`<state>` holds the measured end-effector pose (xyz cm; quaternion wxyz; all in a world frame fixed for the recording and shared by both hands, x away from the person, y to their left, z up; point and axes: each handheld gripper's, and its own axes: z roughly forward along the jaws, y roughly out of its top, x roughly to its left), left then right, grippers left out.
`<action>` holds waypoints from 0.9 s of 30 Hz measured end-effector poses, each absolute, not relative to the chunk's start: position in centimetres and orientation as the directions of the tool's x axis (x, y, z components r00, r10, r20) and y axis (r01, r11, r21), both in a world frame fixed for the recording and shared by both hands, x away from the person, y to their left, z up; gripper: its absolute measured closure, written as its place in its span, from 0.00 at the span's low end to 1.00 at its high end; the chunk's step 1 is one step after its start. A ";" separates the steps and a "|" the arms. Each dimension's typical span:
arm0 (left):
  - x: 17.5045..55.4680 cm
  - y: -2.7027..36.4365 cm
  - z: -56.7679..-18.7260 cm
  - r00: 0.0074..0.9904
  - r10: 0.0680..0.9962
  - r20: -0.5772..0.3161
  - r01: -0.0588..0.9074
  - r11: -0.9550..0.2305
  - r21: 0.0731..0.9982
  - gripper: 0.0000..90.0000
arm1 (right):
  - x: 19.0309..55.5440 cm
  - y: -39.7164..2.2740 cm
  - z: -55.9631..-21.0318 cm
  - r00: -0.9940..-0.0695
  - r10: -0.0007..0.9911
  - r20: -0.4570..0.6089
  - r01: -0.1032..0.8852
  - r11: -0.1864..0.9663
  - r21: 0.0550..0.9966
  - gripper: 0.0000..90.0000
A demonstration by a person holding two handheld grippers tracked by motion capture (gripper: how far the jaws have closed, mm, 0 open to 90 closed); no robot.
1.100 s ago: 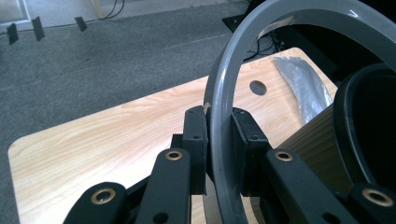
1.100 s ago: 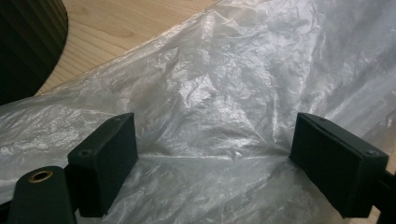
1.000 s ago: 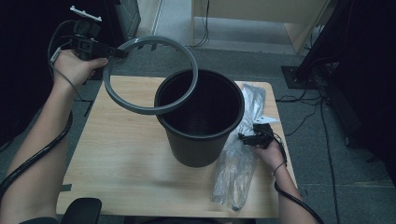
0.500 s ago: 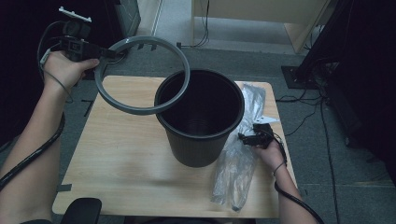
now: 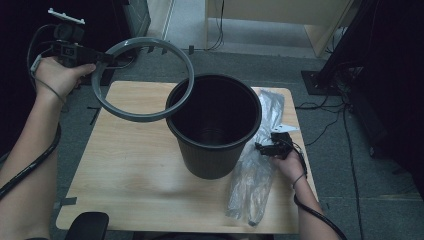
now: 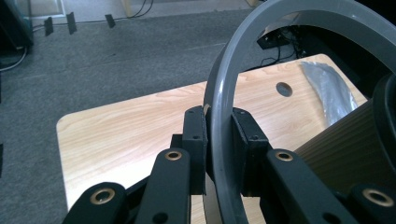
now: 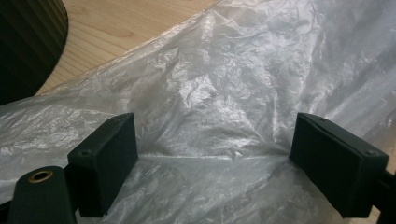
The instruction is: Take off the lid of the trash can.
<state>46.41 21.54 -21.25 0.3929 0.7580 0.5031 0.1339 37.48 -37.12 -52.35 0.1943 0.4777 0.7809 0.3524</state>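
A black ribbed bin (image 5: 215, 125) stands on the wooden table (image 5: 130, 165). My left gripper (image 5: 102, 57) is shut on a grey plastic ring (image 5: 145, 80), held in the air above the table's far left corner; in the left gripper view the pads (image 6: 194, 135) press both sides of the grey ring (image 6: 219, 116). A clear plastic bag (image 5: 255, 170) lies flat right of the bin. My right gripper (image 5: 265, 147) rests on it, open, its jaws wide apart over the clear bag (image 7: 210, 93), pads (image 7: 105, 158) touching the film.
The table sits on grey carpet (image 5: 240, 62). A wooden cabinet (image 5: 280, 20) stands at the back, and dark stands and cables (image 5: 340, 75) lie at the right. A chair back (image 5: 85, 227) shows at the near left edge. The table has a round hole (image 6: 282, 88).
My left hand has carried the grey ring leftward and slightly away, off the bin's rim. The right gripper and the bag have stayed still.
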 end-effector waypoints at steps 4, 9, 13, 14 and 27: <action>46.3 22.3 -21.3 0.445 0.875 -0.191 0.660 -0.176 0.730 0.86 | 37.5 -37.1 -52.4 -0.468 0.883 0.033 0.609 0.295 0.736 0.16; 46.1 23.1 -21.5 0.428 0.882 -0.198 0.665 -0.159 0.729 0.86 | 37.5 -37.1 -52.4 -0.468 0.883 0.033 0.609 0.295 0.736 0.16; 46.1 23.9 -21.7 0.410 0.889 -0.204 0.669 -0.141 0.729 0.86 | 37.5 -37.1 -52.4 -0.468 0.883 0.033 0.609 0.295 0.736 0.16; 46.1 24.1 -21.7 0.403 0.892 -0.202 0.671 -0.138 0.729 0.86 | 37.5 -37.1 -52.4 -0.468 0.883 0.033 0.609 0.295 0.736 0.16; 45.2 27.2 -22.6 0.328 0.925 -0.192 0.676 -0.088 0.732 0.86 | 37.5 -37.1 -52.4 -0.468 0.883 0.033 0.609 0.295 0.736 0.16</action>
